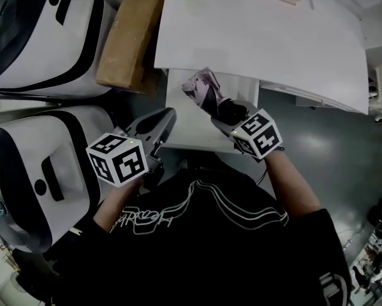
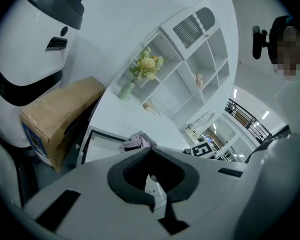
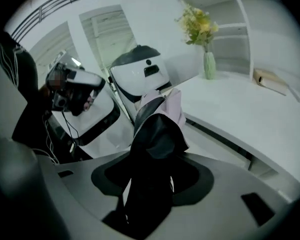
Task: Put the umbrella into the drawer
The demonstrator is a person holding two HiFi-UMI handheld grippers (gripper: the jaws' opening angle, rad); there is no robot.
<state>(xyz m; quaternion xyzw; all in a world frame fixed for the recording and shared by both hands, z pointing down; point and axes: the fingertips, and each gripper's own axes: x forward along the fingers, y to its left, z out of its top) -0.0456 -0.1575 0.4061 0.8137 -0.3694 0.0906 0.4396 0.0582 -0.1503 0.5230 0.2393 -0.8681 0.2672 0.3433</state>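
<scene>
Clenching umbrella between right gripper jaws over open drawer; left gripper jaws closed, empty.

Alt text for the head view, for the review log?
The right tool grips a folded pinkish umbrella above an open white drawer under a white desk. The left tool, shut and empty, hangs at the drawer's left edge.
</scene>
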